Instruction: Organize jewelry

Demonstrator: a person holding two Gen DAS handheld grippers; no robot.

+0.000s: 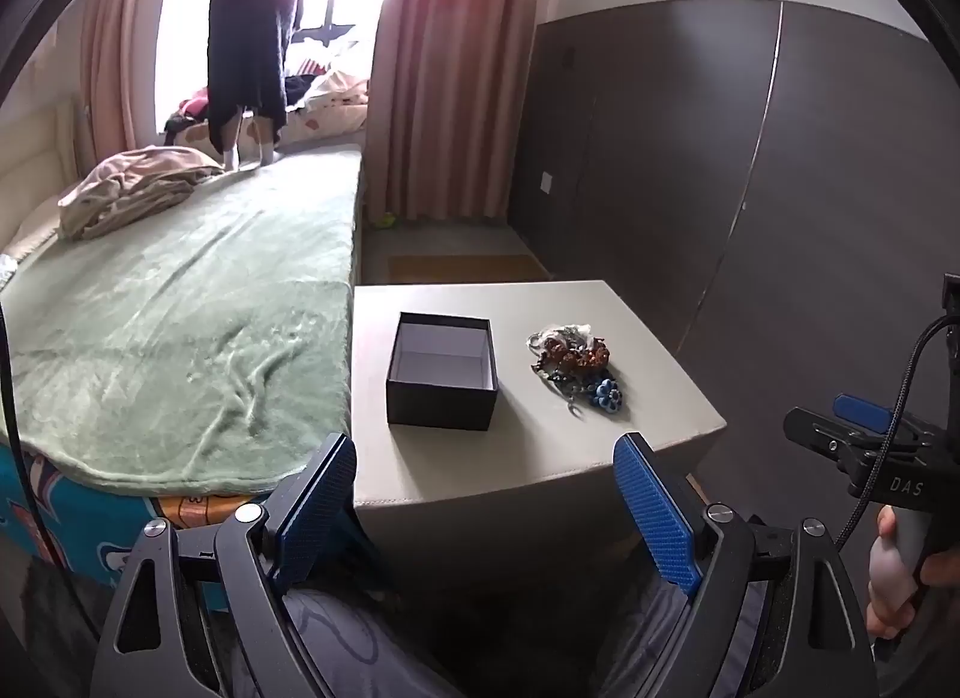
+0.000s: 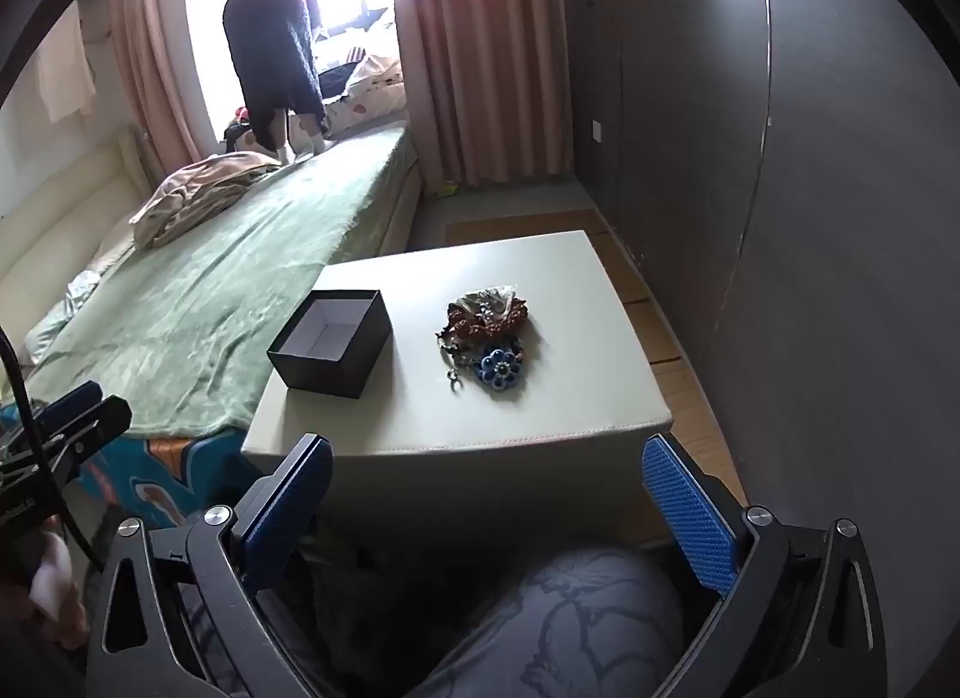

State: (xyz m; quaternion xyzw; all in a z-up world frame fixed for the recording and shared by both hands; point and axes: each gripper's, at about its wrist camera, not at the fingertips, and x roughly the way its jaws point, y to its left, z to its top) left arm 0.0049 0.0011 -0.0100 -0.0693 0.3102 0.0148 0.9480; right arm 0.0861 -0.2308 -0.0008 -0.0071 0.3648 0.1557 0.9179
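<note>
Here one box (image 2: 329, 351), one jewelry pile (image 2: 487, 333)

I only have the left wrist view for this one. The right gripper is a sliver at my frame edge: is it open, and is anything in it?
Observer: The right gripper is open, with its blue textured pads wide apart and nothing between them. It sits short of the pale square table.
Operator: The blue lump by the jewelry looks like loose beads to me.
Observer: It is a single blue flower-shaped pendant, lying face up at the near edge of the tangled brown and silver jewelry pile.
</note>
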